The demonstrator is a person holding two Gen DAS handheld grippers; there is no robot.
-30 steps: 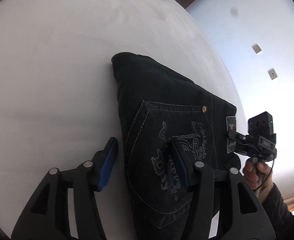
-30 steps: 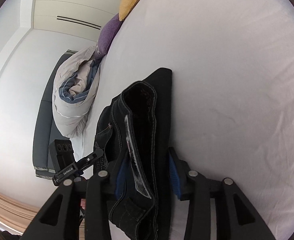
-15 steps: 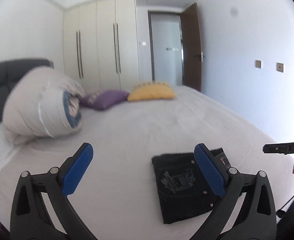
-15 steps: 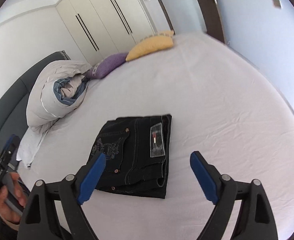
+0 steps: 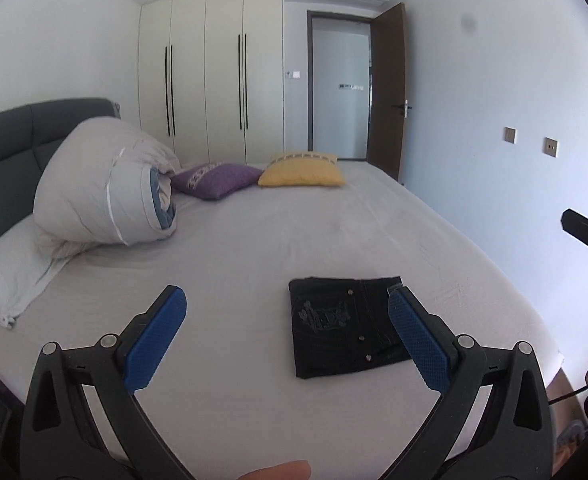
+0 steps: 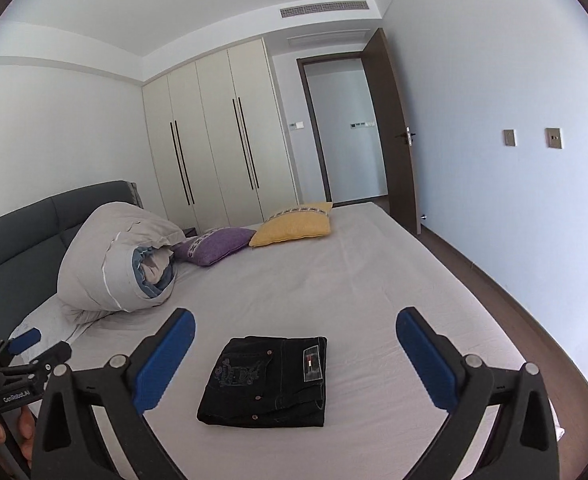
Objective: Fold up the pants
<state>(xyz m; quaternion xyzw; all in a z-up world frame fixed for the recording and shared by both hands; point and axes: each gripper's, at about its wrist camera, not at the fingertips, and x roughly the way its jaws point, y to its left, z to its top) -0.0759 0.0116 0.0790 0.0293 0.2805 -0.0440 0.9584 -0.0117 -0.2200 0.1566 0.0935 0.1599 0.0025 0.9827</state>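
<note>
Folded black denim pants (image 5: 344, 326) lie flat on the near right part of the white bed sheet (image 5: 254, 248) in the left wrist view. The left gripper (image 5: 287, 334) is wide open and holds nothing. In the right wrist view, the pants (image 6: 268, 382) lie near the middle. The right gripper (image 6: 295, 354) is wide open above them, holding nothing.

One pants (image 6: 268, 382), two cushions (image 6: 292, 224), one duvet (image 6: 122, 256), two tongs (image 6: 294, 354).

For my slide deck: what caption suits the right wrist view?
Folded black pants lie flat on the bed, framed by the open right hand-held gripper held above them.
</note>
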